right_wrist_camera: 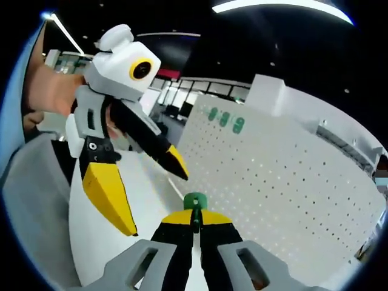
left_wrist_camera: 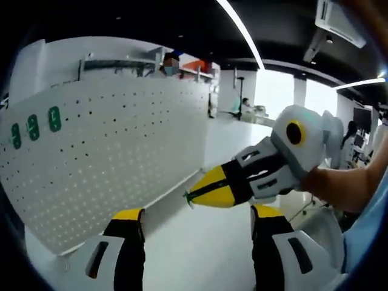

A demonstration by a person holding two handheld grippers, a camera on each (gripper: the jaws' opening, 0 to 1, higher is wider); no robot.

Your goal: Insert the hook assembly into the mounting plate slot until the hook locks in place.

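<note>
A white pegboard mounting plate (left_wrist_camera: 109, 163) stands tilted on the white table, also in the right gripper view (right_wrist_camera: 291, 182). Three green hooks (left_wrist_camera: 33, 127) hang near its far corner (right_wrist_camera: 224, 119). My right gripper (right_wrist_camera: 195, 217) is shut on a small green hook assembly (right_wrist_camera: 195, 201), held in the air short of the plate. In the left gripper view the right gripper (left_wrist_camera: 197, 195) comes in from the right, with the green hook assembly (left_wrist_camera: 188, 196) poking out of its tips. My left gripper (left_wrist_camera: 197, 218) is open and holds nothing; in the right gripper view it (right_wrist_camera: 156, 203) hovers at the left, jaws wide apart.
The white table (left_wrist_camera: 200, 254) runs along the plate's lower edge. A person's forearm (left_wrist_camera: 339, 185) reaches in behind the right gripper. Desks, shelving and bright windows (left_wrist_camera: 273, 91) fill the office beyond.
</note>
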